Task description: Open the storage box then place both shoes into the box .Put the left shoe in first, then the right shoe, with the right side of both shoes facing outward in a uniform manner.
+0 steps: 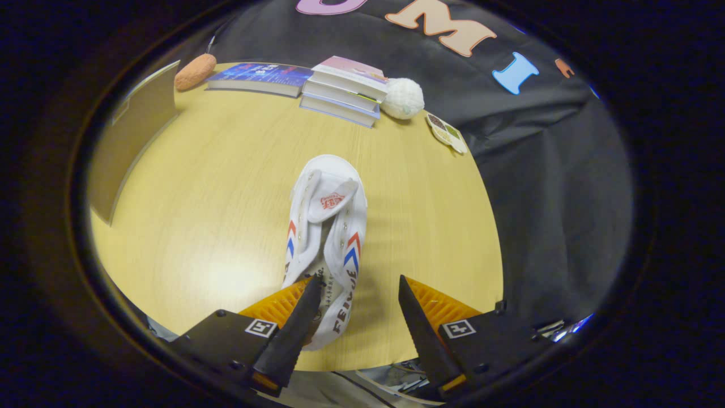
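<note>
A white canvas shoe with red and blue chevrons lies on the wooden table, its toe pointing away from me and its heel nearest the fingers. My gripper is open. One fingertip sits over the heel opening of the shoe. The other fingertip stands on the table side, a gap apart from the shoe's outer wall. That heel wall lies between the fingers, and they do not press on it. A beige storage box stands at the table's far left, seen from its side.
At the back of the table lie a blue book and a stack of books. An orange oval lump sits beside the box, and a white knitted ball and a small dish sit near the right edge.
</note>
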`<state>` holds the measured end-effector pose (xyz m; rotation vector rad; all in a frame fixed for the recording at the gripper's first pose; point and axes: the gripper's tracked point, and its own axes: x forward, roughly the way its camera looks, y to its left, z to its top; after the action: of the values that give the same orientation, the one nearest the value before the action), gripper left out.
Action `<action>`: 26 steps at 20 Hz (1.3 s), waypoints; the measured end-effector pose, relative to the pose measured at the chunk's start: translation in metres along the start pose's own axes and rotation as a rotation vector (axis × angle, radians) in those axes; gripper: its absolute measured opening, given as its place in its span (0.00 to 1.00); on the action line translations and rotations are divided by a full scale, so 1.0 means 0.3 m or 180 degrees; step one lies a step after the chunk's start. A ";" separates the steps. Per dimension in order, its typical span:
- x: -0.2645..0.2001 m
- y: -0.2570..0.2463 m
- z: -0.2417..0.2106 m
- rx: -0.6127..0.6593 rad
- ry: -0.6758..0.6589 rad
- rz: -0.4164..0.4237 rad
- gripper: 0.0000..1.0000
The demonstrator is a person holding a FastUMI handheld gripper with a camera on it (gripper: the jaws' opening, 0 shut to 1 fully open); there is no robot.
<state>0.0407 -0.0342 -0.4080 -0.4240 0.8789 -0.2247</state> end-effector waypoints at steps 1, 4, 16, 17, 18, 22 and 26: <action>0.009 -0.005 0.003 0.0010 -0.0003 -0.0012 0.90; 0.057 -0.014 0.018 -0.0034 0.0009 -0.0030 0.90; 0.235 -0.046 0.109 -0.0307 -0.0223 -0.0057 0.59; 0.230 -0.024 0.114 -0.0356 -0.0263 -0.0043 0.55; 0.244 -0.010 0.115 -0.0413 -0.0288 -0.0054 0.52; 0.241 0.022 0.100 -0.0474 -0.0204 -0.0211 0.37; 0.233 0.038 0.101 -0.0440 -0.0228 -0.0355 0.10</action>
<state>0.1083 -0.0411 -0.4447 -0.6072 0.8039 -0.2505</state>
